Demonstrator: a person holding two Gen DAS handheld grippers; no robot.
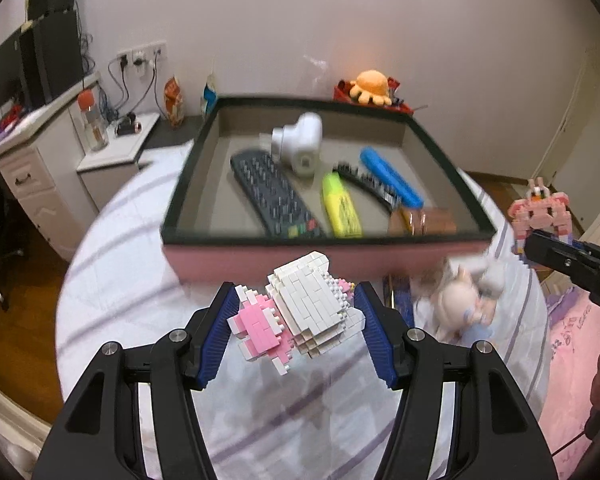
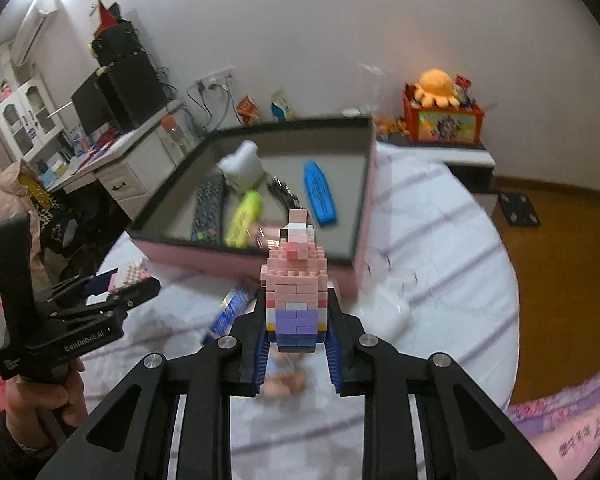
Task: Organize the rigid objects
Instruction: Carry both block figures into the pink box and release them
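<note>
— Held where, and why so?

— Left gripper (image 1: 296, 312) clamped on white-and-pink brick-built figure (image 1: 300, 312), lying sideways between blue ribbed pads (image 1: 374, 336), lifted clear of striped white bedsheet (image 1: 140, 240). Right gripper (image 2: 296, 320) clenched low on pink-and-purple brick-built figure (image 2: 296, 292), upright. Both carried high, probably to clear the wall of shallow pink box with dark rim (image 1: 320, 256).

— Room inside?

— Crowded: black remote control (image 1: 272, 196), yellow highlighter (image 1: 340, 212), blue oblong case (image 1: 392, 178), white plastic device (image 1: 300, 144). Bare floor along near-left wall and far-right corner. Soft pale doll (image 1: 460, 300) on sheet beside box, best avoided.
</note>
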